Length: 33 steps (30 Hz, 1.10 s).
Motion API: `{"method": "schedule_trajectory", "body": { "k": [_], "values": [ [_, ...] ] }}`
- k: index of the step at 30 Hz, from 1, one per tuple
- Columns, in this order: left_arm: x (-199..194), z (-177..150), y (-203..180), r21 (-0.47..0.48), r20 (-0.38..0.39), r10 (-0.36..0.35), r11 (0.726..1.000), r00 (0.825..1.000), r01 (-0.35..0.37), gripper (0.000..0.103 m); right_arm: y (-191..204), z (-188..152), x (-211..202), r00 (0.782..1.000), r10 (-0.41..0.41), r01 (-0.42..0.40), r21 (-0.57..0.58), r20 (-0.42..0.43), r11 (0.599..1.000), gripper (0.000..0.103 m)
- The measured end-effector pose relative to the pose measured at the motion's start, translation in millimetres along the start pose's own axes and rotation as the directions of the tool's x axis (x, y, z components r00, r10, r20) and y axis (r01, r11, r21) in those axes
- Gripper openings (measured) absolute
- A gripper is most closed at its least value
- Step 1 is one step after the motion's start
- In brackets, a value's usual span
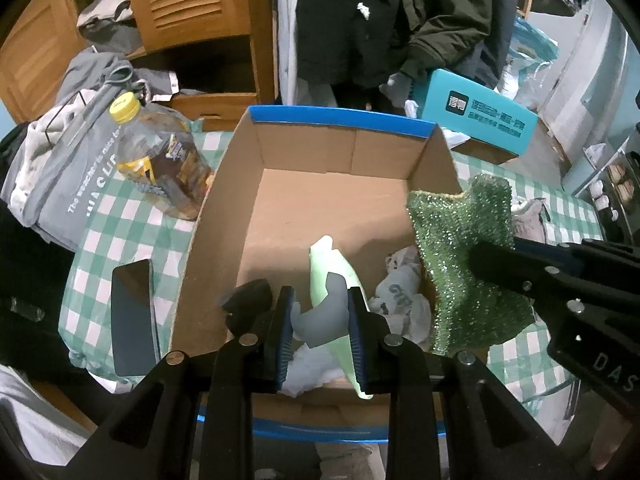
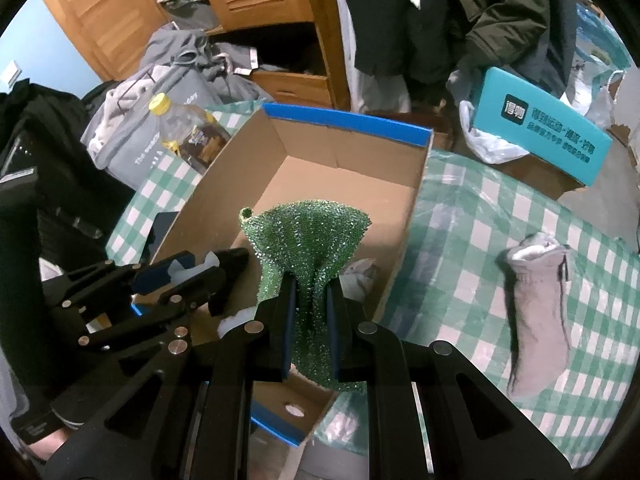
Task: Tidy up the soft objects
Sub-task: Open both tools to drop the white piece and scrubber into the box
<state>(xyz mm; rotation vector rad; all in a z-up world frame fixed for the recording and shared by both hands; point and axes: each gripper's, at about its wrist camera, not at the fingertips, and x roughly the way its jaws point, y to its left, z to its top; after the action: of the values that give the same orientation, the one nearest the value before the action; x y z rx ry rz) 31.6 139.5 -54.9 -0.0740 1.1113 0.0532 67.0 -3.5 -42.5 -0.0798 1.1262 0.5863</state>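
A: Two grippers were both over the cardboard box [image 1: 304,200] on the checked tablecloth [image 2: 480,216], and both had something pinched.

B: What did the left gripper [image 1: 320,320] have?

A: A pale green sock [image 1: 332,264] with a grey heel, clamped between its blue pads, jaws narrow. The sock hung down inside the box near its front wall, above a crumpled white sock [image 1: 400,288] lying on the box floor.

B: And the right gripper [image 2: 312,320]?

A: Its jaws were nearly closed on a glittery green scrubbing cloth [image 2: 304,236], which fanned out beyond the fingertips. It sat over the box's right wall, close to the front corner.

B: Anything outside the box?

A: One grey sock [image 2: 536,320] lay on the tablecloth, well apart from the box, toward the table's right edge.
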Motion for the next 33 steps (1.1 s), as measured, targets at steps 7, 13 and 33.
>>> {"method": "schedule_trajectory", "body": {
  "k": [7, 13, 33],
  "values": [
    [6, 0, 9, -0.029, -0.015, 0.007, 1.0, 1.0, -0.007, 0.033, 4, 4, 13, 1.0, 0.02, -0.02, -0.003, -0.019, 1.0, 0.014],
    [7, 0, 13, -0.04, -0.014, 0.025, 0.999, 1.0, -0.025, 0.043, 4, 5, 14, 1.0, 0.028, -0.028, -0.001, -0.014, 1.0, 0.028],
    [1, 2, -5, -0.02, 0.001, 0.018, 1.0, 1.0, -0.018, 0.064, -32, -7, -8, 0.999, -0.029, 0.028, 0.067, 0.026, 0.997, 0.058]
  ]
}}
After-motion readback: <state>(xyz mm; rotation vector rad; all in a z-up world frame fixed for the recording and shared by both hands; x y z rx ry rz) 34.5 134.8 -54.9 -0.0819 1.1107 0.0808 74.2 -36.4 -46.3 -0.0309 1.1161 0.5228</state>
